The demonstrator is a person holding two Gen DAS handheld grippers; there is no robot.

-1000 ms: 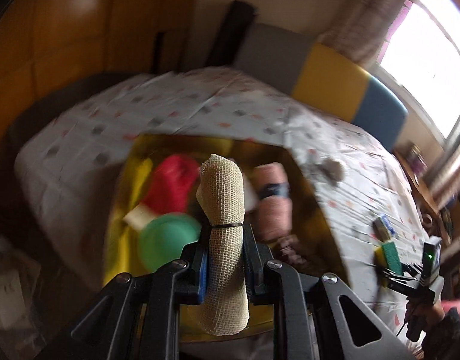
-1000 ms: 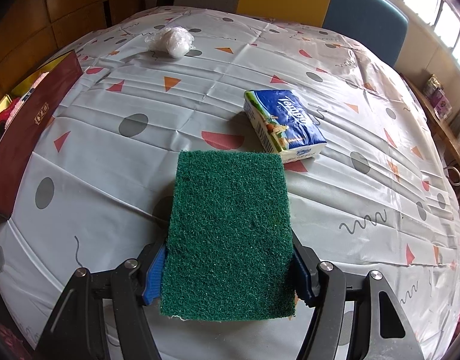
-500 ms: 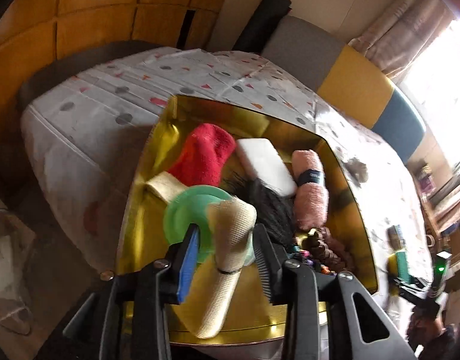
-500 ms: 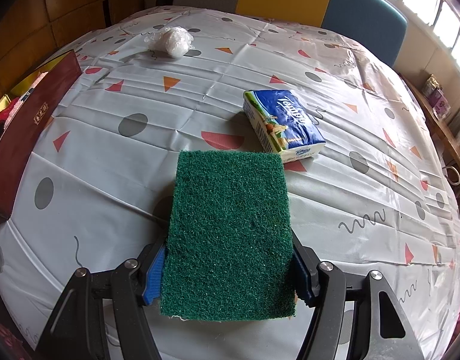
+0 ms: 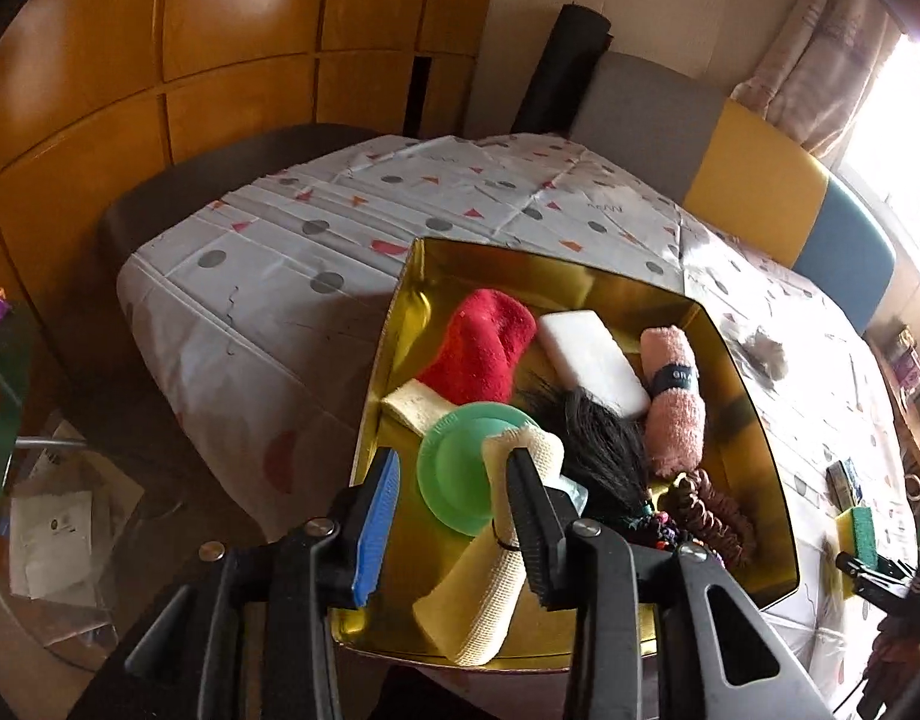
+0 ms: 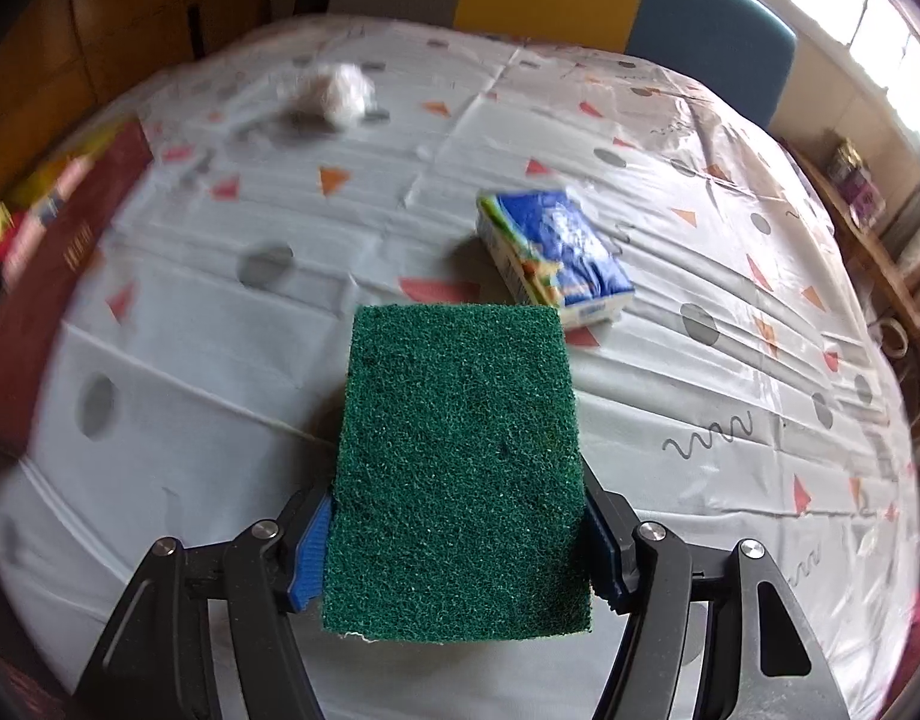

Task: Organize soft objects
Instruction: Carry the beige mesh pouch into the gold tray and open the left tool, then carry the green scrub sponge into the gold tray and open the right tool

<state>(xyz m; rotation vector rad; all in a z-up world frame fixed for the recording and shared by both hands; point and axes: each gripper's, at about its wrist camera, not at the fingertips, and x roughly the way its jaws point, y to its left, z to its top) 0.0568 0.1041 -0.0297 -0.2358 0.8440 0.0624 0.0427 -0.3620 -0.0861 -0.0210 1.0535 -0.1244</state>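
My left gripper, fingers parted, hangs over the gold rectangular tray; the beige rolled mesh cloth lies inside, against my right finger.

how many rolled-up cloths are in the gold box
3: red roll at the back left, pink banded roll on the right, beige roll at the front. More may lie hidden underneath.

Hardly any legible text. Dark band round the pink rolled towel in the gold box: white letters, looks like "GR", rest unreadable. Blue tissue pack mid-table: printing blurred, unreadable. Gold characters on maroon box wall, far left: unreadable.
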